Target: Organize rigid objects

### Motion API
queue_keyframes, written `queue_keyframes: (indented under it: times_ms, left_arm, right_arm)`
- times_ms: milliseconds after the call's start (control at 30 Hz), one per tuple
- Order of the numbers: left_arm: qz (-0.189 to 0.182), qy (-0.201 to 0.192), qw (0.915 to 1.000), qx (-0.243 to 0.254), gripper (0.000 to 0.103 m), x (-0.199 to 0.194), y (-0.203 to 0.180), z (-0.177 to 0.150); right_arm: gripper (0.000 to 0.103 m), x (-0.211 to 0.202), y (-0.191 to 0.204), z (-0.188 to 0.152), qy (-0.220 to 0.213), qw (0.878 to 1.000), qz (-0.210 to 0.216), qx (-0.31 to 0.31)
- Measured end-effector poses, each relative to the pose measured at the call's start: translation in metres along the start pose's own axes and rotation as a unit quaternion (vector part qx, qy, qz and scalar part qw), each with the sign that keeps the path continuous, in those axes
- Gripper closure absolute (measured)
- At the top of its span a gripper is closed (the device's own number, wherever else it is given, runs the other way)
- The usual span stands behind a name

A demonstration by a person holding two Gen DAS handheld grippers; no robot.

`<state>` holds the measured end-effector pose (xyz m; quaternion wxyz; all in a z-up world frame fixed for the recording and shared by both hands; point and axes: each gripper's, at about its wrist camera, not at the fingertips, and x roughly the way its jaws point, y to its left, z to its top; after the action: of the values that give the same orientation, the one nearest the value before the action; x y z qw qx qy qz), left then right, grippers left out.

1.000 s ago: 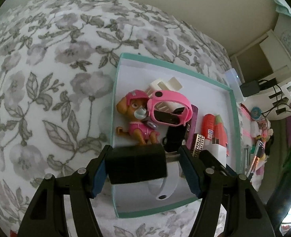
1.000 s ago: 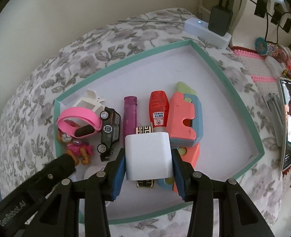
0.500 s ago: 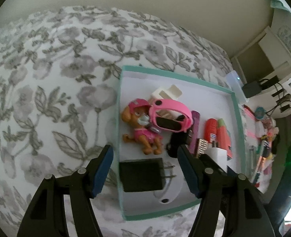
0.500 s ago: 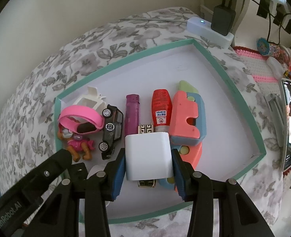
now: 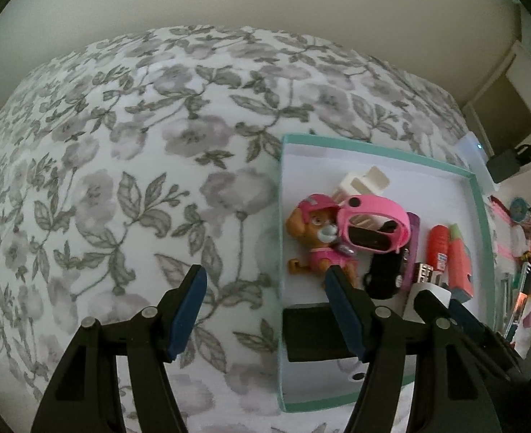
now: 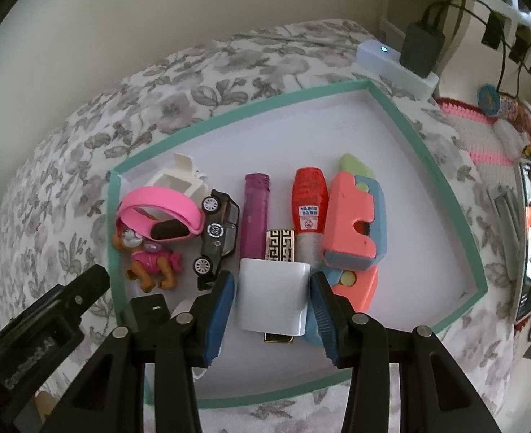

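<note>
Left gripper (image 5: pixel 265 310) fingers apart, empty, over the tray (image 5: pixel 381 142) edge beside the black charger (image 5: pixel 310 328); right gripper (image 6: pixel 272 308) fingers clamped on the white charger (image 6: pixel 272 297).

Floral bedspread (image 5: pixel 128 151), white power strip (image 6: pixel 395 66)

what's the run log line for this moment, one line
left gripper: open, empty, beside tray | black charger: in tray | right gripper: shut on white charger, over tray

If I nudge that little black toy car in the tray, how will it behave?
The black toy car lies on its side, wheels off the floor, so it would probably slide, not roll. It looks rigid and light. The purple tube beside it may get bumped.
</note>
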<state>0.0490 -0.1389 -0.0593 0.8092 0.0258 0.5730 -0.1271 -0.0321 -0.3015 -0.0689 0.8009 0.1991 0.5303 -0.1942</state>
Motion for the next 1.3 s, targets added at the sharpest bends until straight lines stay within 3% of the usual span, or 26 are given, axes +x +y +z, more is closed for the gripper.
queue_keyframes:
  times_ms: [400, 467, 533, 600, 667, 800, 900, 1300]
  left_arm:
    - [0.052, -0.012, 0.9985, -0.01, 0.025, 0.005, 0.012, 0.002]
    - [0.061, -0.015, 0.9979, -0.013, 0.019, 0.006, 0.015, 0.002]
    - [0.067, -0.019, 0.9974, -0.017, 0.011, 0.006, 0.017, 0.002]
    - [0.074, -0.022, 0.9968, -0.019, 0.011, 0.007, 0.019, 0.003]
    - [0.083, -0.026, 0.9959, -0.023, 0.01, 0.007, 0.023, 0.003]
    - [0.095, -0.03, 0.9946, -0.032, 0.008, 0.007, 0.029, 0.005]
    - [0.097, -0.03, 0.9941, -0.038, 0.008, 0.008, 0.032, 0.005]
    - [0.071, -0.027, 0.9967, -0.029, 0.007, 0.007, 0.031, 0.005]
  right_arm:
    - [0.053, -0.007, 0.005, 0.002, -0.022, 1.0, 0.0, -0.011]
    - [0.034, -0.008, 0.008, 0.003, -0.029, 0.999, -0.007, -0.015]
    - [0.031, -0.008, 0.008, 0.003, -0.032, 0.999, -0.011, -0.016]
    - [0.031, -0.007, 0.008, 0.003, -0.033, 0.999, -0.012, -0.016]
    - [0.02, -0.006, 0.008, 0.003, -0.034, 0.999, -0.019, -0.018]
    - [0.013, -0.006, 0.007, 0.003, -0.037, 0.999, -0.024, -0.02]
    - [0.002, -0.006, 0.009, 0.003, -0.04, 0.999, -0.028, -0.025]
    - [0.0, -0.007, 0.015, 0.001, -0.044, 0.998, -0.029, -0.042]
